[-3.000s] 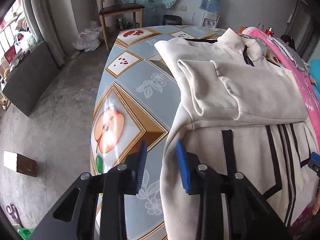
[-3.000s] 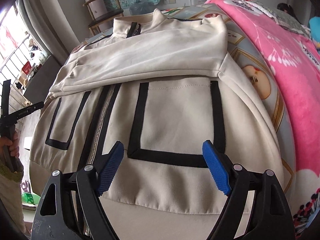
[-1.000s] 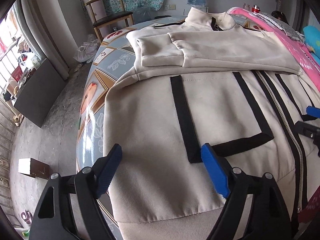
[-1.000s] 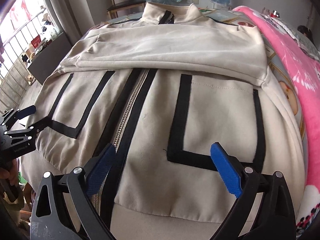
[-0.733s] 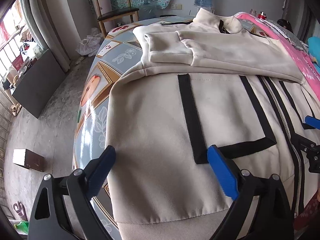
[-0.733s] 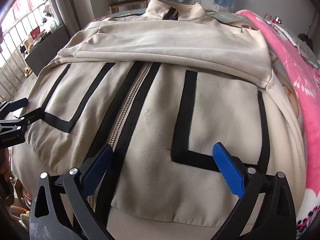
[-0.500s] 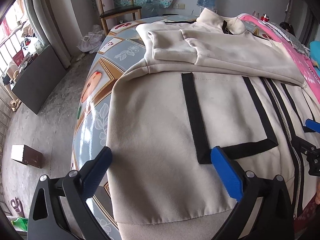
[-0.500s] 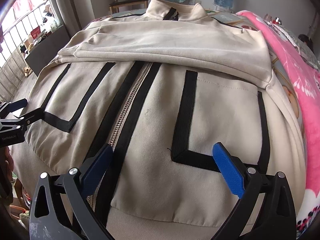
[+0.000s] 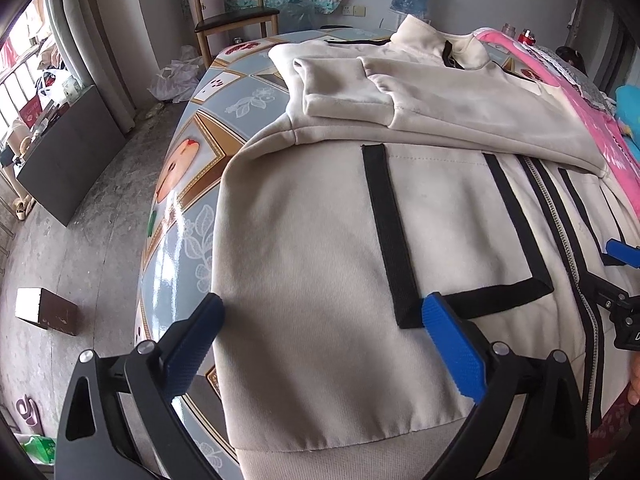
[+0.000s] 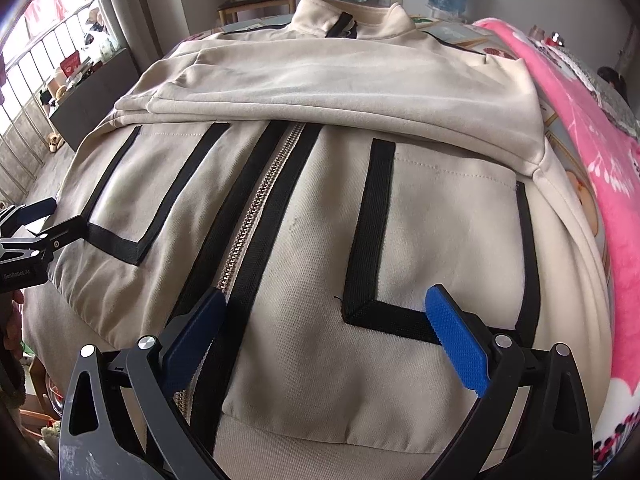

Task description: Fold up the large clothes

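Risk: my left gripper (image 9: 320, 332) and right gripper (image 10: 324, 320), fingers spread wide and pinching nothing, may catch only the top layer at the hem, dragging the folded sleeves askew. The cream jacket (image 10: 320, 216), black-trimmed, zipped, lies flat on the counter (image 9: 192, 184), filling mid-frame.

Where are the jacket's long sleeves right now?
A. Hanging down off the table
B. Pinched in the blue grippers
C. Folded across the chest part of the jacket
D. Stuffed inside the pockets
C: both cream sleeves lie flat across the jacket, below the collar and above the black-trimmed pockets; neither the right gripper nor the left gripper holds anything.
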Available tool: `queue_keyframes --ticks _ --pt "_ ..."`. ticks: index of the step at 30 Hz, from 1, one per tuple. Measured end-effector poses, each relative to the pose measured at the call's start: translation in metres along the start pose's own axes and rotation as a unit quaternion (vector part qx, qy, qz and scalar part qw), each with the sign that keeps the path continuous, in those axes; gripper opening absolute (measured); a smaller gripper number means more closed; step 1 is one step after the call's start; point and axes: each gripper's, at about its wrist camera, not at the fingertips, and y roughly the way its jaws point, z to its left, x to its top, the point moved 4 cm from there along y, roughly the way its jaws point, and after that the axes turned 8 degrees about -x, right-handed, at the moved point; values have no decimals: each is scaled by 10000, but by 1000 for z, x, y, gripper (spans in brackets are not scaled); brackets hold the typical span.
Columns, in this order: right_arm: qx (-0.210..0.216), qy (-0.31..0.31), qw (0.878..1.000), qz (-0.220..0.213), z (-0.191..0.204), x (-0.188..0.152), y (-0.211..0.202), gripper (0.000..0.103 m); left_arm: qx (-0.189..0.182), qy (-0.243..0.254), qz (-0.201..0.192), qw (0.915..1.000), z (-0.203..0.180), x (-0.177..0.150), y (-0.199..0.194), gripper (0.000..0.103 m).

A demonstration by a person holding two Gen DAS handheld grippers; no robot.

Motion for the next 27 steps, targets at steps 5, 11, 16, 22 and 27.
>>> queue_keyframes --ticks 5,11,16,22,27 --pt "0 10 10000 26 0 1 0 96 -42 -64 27 10000 2 0 1 98" --pt "-6 3 10000 68 0 2 1 96 -43 -71 85 9999 3 0 1 98" --pt "-6 4 10000 73 0 2 1 96 -45 -109 87 9999 3 1 1 98" --pt "-6 2 10000 89 0 2 2 96 -33 -105 42 9999 3 1 1 98" --pt "-11 -11 9999 110 0 2 3 96 16 -114 12 9999 3 0 0 99"
